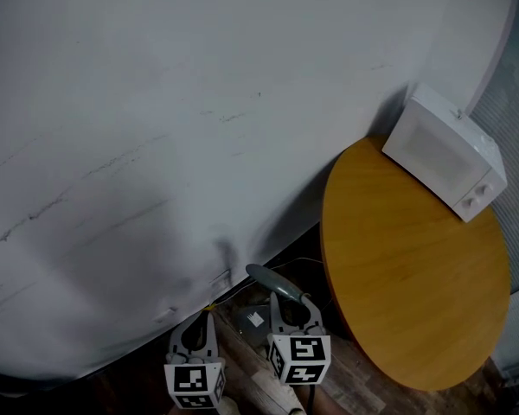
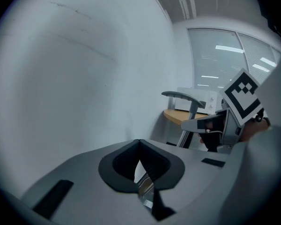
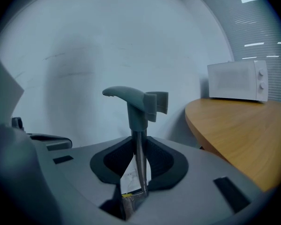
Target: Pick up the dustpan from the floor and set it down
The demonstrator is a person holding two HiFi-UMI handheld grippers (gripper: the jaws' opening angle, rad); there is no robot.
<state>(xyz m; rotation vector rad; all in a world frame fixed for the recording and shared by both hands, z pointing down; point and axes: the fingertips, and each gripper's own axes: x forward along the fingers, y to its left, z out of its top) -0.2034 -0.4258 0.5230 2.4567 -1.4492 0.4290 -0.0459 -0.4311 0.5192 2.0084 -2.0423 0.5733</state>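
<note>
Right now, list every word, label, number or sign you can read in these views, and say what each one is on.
No text here can be read.
White label on the dustpan: print too small and blurred to read.
Cubes on the left gripper and right gripper: black-and-white square patterns, no letters or numbers.
Microwave: no legible print.

A round desk with a smooth orange-brown wooden top [image 1: 415, 266] stands close against a pale grey wall. A white box-shaped microwave with two round knobs [image 1: 450, 156] sits directly on it at the far edge, near the wall. The rest of the top is bare wood. Below it lies a dark wood-plank floor [image 1: 363, 386].
</note>
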